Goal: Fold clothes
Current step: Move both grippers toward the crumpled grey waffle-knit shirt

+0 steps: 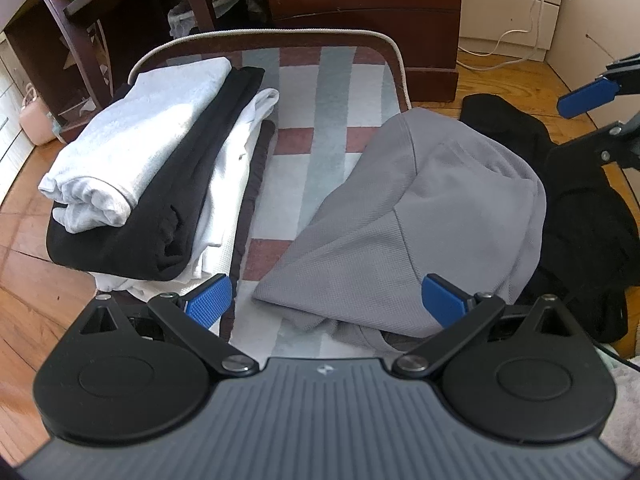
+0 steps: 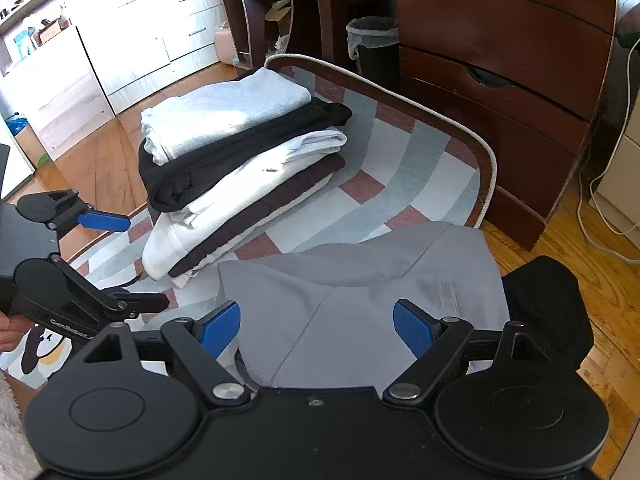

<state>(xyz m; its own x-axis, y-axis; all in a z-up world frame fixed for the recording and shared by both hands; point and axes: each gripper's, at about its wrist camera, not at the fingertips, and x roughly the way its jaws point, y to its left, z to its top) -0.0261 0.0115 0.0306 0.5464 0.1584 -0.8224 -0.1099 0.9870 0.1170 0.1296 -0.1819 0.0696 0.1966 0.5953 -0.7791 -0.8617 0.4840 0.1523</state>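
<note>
Both grippers open over grey shirt, nothing gripped.
Left gripper [image 1: 328,300] and right gripper [image 2: 317,326] spread wide; grey shirt [image 1: 420,216] half-folded on rug [image 1: 320,92], beside folded stack [image 1: 160,168].

Both tongs, left [image 1: 327,300] and right [image 2: 317,326], gape wide, holding nothing.

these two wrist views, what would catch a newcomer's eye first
Probably the crumpled grey waffle-knit garment on the checked rug, right before both open grippers, the left gripper and the right gripper. Next, the neat stack of folded white and black clothes on the rug's left side. A loose black garment lies on the wooden floor to the right of the grey one.
</note>
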